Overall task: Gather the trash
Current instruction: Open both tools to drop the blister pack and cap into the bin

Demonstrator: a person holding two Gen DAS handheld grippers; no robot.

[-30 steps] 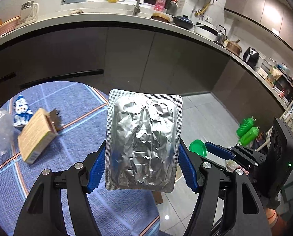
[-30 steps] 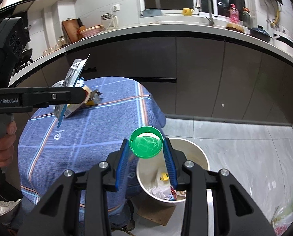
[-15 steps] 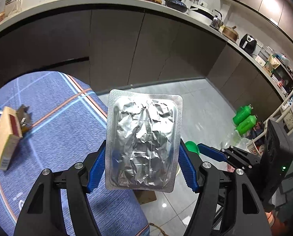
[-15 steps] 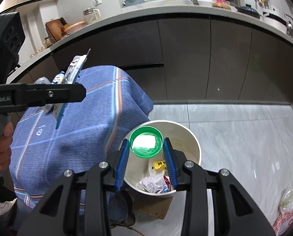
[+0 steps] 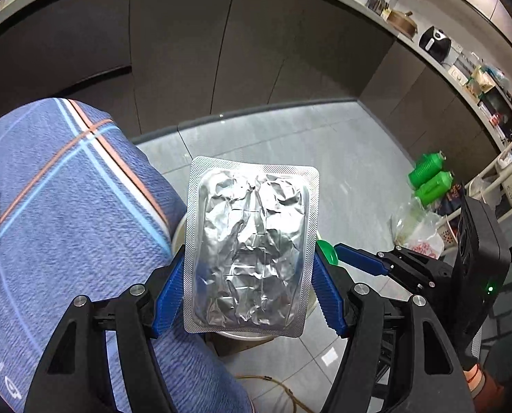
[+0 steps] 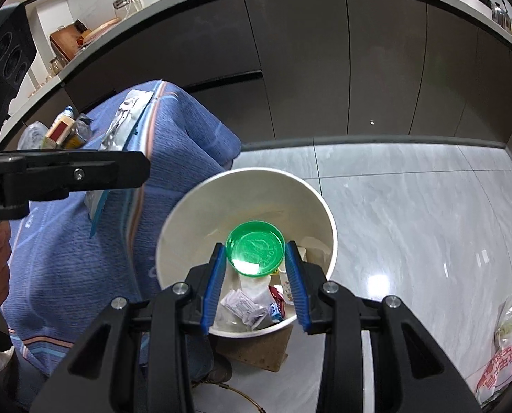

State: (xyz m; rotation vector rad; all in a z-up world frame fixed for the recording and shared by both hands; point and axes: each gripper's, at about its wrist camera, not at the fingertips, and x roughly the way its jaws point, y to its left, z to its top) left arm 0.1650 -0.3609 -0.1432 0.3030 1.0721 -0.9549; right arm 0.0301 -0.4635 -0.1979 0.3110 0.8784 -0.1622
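Observation:
My left gripper (image 5: pixel 247 275) is shut on a crumpled silver blister pack (image 5: pixel 250 251), held upright between its blue pads beside the table's edge. From the right wrist view the same pack (image 6: pixel 116 137) shows edge-on above the blue cloth. My right gripper (image 6: pixel 256 265) is shut on a round green lid (image 6: pixel 256 248), hanging over the mouth of the white trash bucket (image 6: pixel 187 213). Wrappers and paper scraps (image 6: pixel 247 308) lie in the bucket's bottom. In the left wrist view the pack hides most of the bucket (image 5: pixel 178 230), and the green lid (image 5: pixel 328 253) peeks out to its right.
A table under a blue checked cloth (image 6: pixel 173 144) stands left of the bucket, with a cardboard box (image 6: pixel 58 130) and other litter at its far end. Dark cabinets run behind. Two green bottles (image 5: pixel 429 177) and a plastic bag (image 5: pixel 417 230) sit on the grey tiled floor.
Both grippers have sunk and tilted downward, toward the bucket. The green lid went from above the bucket's near rim to over its opening. The blister pack moved from over the tabletop to its edge.

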